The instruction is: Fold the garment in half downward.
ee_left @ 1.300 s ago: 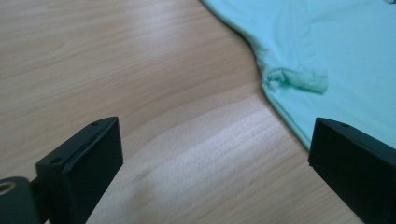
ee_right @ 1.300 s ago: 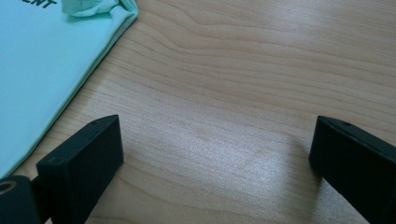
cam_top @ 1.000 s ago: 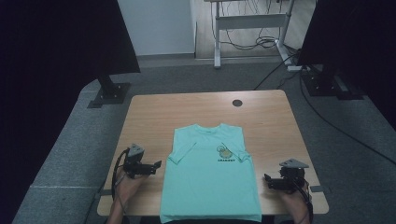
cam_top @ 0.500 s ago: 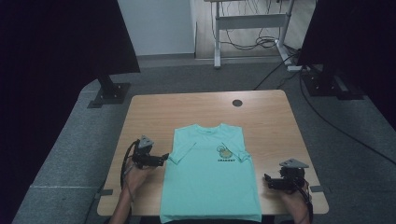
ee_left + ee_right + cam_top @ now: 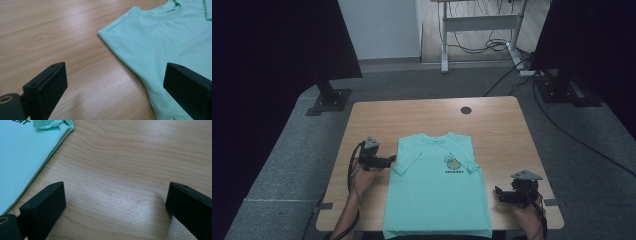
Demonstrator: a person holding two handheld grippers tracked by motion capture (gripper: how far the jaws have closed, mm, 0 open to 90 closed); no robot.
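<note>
Our left tongs (image 5: pixel 393 159) gape wide just beside the folded sleeve of the mint T-shirt (image 5: pixel 439 192), which lies flat on the surface (image 5: pixel 502 125) between both tongs. Our right tongs (image 5: pixel 497 191) gape over bare wood near its hem side.

t-shirt (image 5: pixel 437 190) hem cut off at bottom edge, chest print (image 5: pixel 453 164) too small to read, forearms cropped

Wooden table (image 5: pixel 502 130), bare grain ahead of and beneath both tools. Round dark grommet (image 5: pixel 466 110) near the far edge, well beyond them. Grey carpet (image 5: pixel 287 165) all around. Black stand base (image 5: pixel 329 99) far-left; white desk frame (image 5: pixel 477 22) with cables behind.
</note>
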